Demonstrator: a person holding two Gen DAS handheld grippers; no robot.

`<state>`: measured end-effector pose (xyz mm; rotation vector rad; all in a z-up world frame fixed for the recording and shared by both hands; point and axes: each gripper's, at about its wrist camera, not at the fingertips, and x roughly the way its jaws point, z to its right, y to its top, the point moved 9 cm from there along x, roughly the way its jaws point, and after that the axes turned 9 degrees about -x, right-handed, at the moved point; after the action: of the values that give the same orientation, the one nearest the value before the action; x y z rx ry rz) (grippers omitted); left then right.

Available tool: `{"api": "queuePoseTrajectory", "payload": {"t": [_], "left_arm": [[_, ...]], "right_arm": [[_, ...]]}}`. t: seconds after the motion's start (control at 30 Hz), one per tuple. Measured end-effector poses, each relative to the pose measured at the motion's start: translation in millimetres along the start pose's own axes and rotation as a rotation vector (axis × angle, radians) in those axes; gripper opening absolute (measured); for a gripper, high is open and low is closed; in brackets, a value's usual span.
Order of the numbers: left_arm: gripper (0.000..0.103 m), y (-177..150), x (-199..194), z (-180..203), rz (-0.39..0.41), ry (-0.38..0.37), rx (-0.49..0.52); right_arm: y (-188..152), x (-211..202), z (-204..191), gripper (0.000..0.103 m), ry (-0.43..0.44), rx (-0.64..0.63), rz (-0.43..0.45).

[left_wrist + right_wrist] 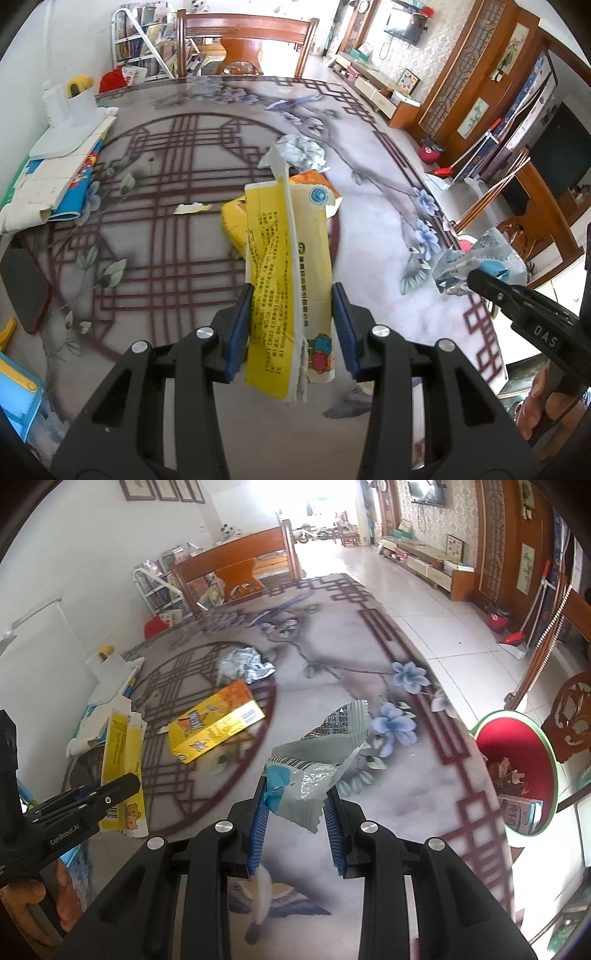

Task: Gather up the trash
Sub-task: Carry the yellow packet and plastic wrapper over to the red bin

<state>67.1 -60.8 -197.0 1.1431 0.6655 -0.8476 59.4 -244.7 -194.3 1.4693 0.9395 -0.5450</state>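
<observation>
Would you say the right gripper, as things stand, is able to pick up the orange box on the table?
Probably not yet: the right gripper is shut on a silver wrapper. Nothing blocks the orange box, though.

- The left gripper [291,325] is raised above the table, its blue-padded jaws closed on a flattened yellow carton [286,280] that stands upright between them.
- The right gripper [295,812] is raised too, its jaws pinching a crumpled silver wrapper [317,760].
- Bare fingers [22,890] grip the left handle.

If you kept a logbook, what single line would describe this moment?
left gripper: shut on flattened yellow paper carton | right gripper: shut on crumpled silver foil wrapper | red bin: beside table, part-filled
</observation>
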Motion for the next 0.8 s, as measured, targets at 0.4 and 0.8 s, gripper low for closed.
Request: {"api": "queuePoseTrajectory", "payload": {"t": [0.4, 0.8], "left_arm": [[0.040, 4.3, 7.5, 44.7, 0.011, -0.013, 0.021], [0.040, 13.7, 20.5, 91.5, 0.020, -0.019, 0.035]], "right_arm": [[6.1, -8.0, 42.0, 0.028, -0.015, 0.010, 0.011], [11.2, -12.9, 90.6, 0.028, -0.022, 0.032, 0.023]]}}
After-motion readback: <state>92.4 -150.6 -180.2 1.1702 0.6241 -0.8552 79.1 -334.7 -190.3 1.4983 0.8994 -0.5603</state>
